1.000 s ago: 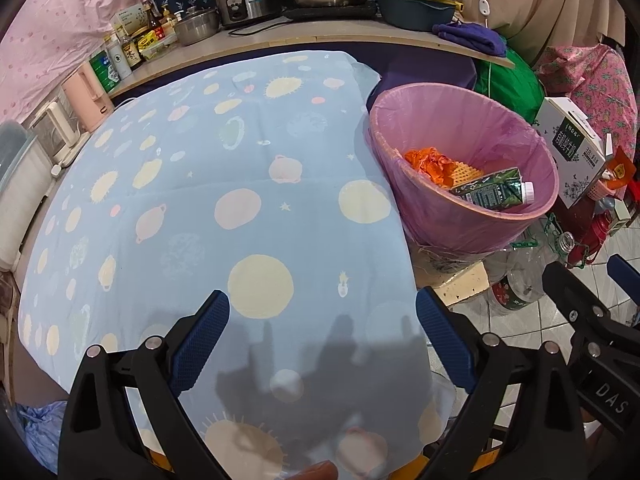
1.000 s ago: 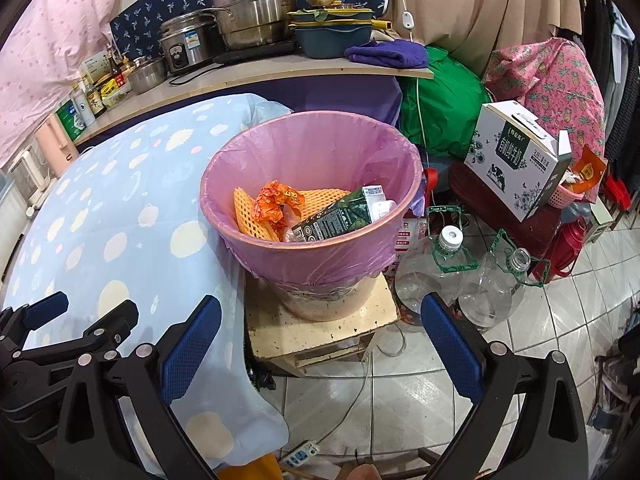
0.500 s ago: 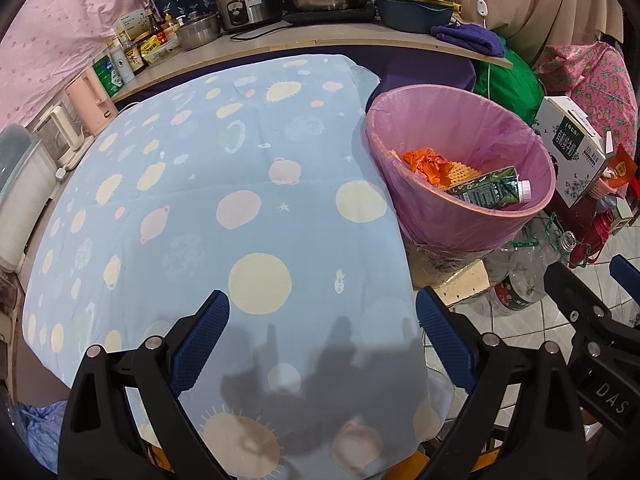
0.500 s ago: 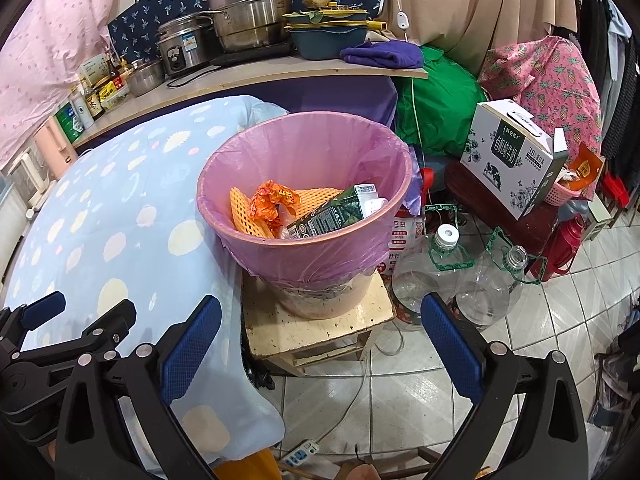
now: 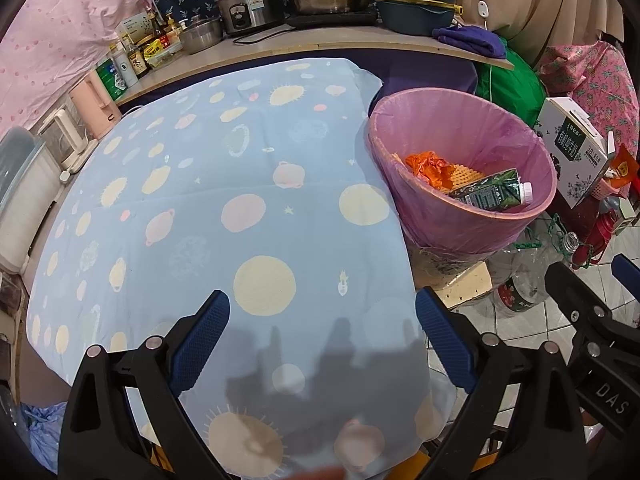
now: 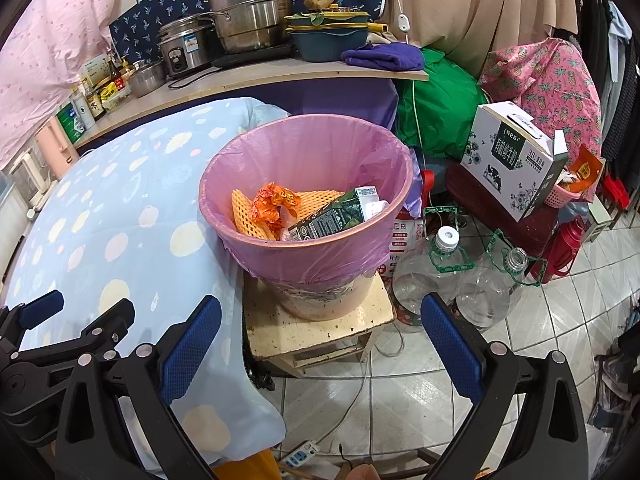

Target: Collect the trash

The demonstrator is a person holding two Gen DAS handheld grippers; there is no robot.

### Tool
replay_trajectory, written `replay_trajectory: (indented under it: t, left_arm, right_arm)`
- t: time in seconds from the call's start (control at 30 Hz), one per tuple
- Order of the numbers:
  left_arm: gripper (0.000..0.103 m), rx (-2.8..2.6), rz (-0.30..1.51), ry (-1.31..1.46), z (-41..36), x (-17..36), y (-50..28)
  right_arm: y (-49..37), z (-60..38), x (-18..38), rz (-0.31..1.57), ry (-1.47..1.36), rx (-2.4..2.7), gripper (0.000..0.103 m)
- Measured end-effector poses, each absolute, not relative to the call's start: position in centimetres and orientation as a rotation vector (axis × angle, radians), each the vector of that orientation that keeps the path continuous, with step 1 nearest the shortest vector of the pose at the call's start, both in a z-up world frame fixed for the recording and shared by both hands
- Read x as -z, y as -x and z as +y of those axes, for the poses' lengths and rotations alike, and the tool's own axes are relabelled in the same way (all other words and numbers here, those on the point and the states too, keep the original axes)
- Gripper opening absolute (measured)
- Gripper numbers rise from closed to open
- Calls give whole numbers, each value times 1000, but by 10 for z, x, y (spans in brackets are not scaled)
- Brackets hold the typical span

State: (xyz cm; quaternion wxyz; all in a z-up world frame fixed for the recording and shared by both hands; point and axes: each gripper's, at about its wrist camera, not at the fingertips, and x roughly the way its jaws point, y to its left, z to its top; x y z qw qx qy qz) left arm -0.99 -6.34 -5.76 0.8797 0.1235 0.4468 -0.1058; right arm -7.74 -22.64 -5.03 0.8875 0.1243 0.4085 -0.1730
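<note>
The left gripper [image 5: 322,320] hangs above the near end of a table covered by a blue cloth [image 5: 224,184] printed with planets and suns. Its blue-padded jaws are spread wide and hold nothing; only cloth shows between them. The right gripper [image 6: 320,322] is also spread wide and empty, poised over the tiled floor [image 6: 532,320] and the near edge of a small wooden stool [image 6: 320,328].

The trash bin [image 6: 308,256], lined with a pink bag, stands on that stool just beside the right edge of the table. Inside it lie three pieces of trash. A dark green drink carton [image 6: 336,214] lies on its side against the bin's near-right wall, tilted, with its long axis running from lower left to upper right in the right wrist view; its white spout end points up and to the right. In the left wrist view the same carton [image 5: 490,194] runs left to right, its pale cap at the right end. To its left sits a crumpled orange wrapper [image 6: 274,204], resting on a yellow foam net [image 6: 244,216].

Right of the bin, two clear empty jugs [image 6: 424,272] stand on the floor, and a white milk box [image 6: 516,156] sits farther right.
</note>
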Motion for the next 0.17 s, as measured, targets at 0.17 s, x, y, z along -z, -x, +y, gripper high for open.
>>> replay_trajectory:
  t: [0.17]
  left_arm:
    - [90,225,935,-258,-64,58,9]
  right_arm:
    - [76,-226,50,849,-257,360,96]
